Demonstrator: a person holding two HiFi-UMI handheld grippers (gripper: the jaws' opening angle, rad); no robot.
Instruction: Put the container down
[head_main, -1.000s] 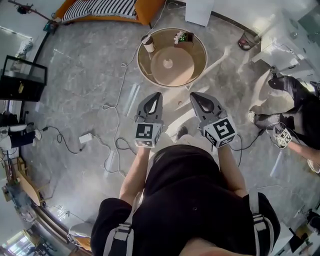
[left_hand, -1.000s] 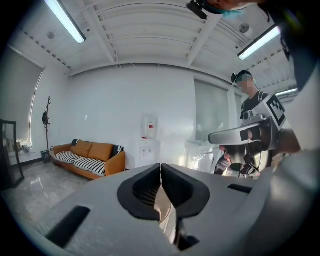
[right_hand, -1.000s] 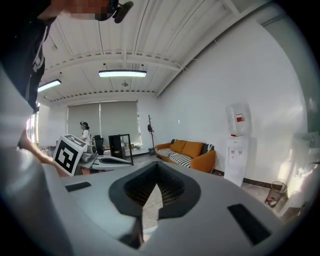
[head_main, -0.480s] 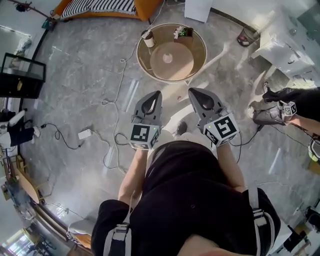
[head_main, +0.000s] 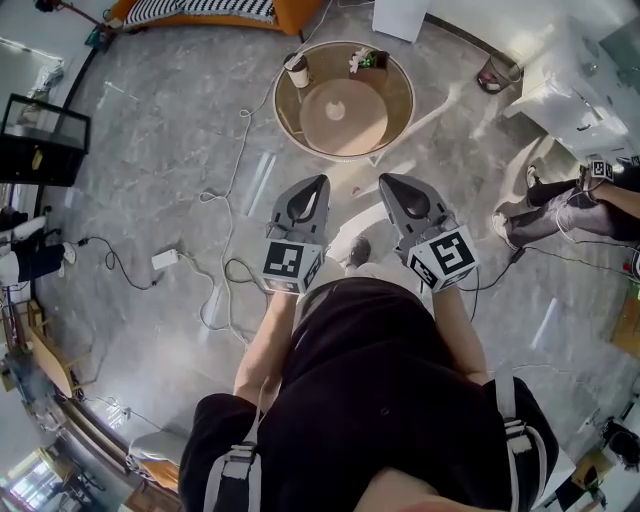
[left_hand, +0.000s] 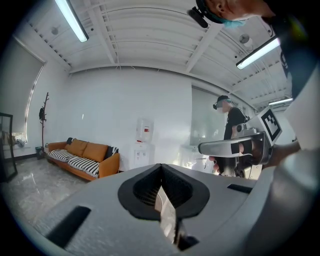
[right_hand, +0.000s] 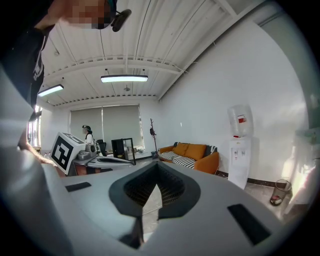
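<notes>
A small white cup-like container (head_main: 297, 72) stands on the left rim of a round wooden table (head_main: 392, 118), with a little plant (head_main: 365, 62) beside it at the table's far edge. Both grippers are held side by side in front of my chest, well short of the table and above the floor. My left gripper (head_main: 318, 186) is shut with nothing in it, its pads meeting in the left gripper view (left_hand: 160, 169). My right gripper (head_main: 386, 184) is likewise shut and empty (right_hand: 157, 166). Each gripper view looks level across the room and shows the other gripper at its side.
Cables and a white power adapter (head_main: 165, 260) lie on the grey floor to the left. An orange striped sofa (head_main: 200, 12) is at the top, a black cabinet (head_main: 45, 140) at the left. Another person (head_main: 590, 205) and a white unit (head_main: 570, 95) are at the right.
The two grippers have stayed in front of my chest, shifting only slightly. The other person at the right has moved further toward the right edge.
</notes>
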